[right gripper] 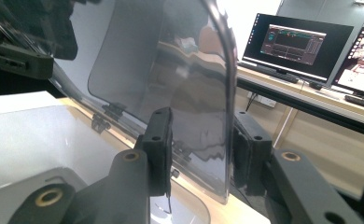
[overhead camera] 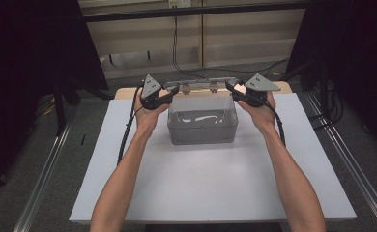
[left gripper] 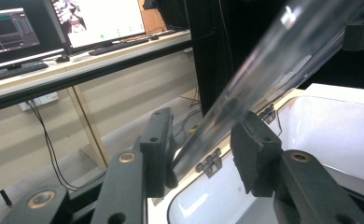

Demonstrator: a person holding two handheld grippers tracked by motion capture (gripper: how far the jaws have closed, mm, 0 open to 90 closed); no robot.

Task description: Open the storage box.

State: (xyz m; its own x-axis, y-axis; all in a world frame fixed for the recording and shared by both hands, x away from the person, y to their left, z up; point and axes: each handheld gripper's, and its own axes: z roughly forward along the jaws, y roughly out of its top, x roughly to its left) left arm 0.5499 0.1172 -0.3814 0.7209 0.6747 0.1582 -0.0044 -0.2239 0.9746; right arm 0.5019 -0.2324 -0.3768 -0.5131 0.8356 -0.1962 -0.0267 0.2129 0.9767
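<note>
A box (overhead camera: 202, 126) stands on the table (overhead camera: 210, 188) toward its far side, its hinged lid (overhead camera: 203, 86) raised behind it, the left claw (overhead camera: 173, 90) and right claw (overhead camera: 230, 87) at the lid's ends.

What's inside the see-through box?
The clear box looks empty: the high view shows its bare bottom and shiny reflections. Its hinged lid is lifted, its edge between each gripper's jaws. The rim and reflections may hide the near corners.
</note>
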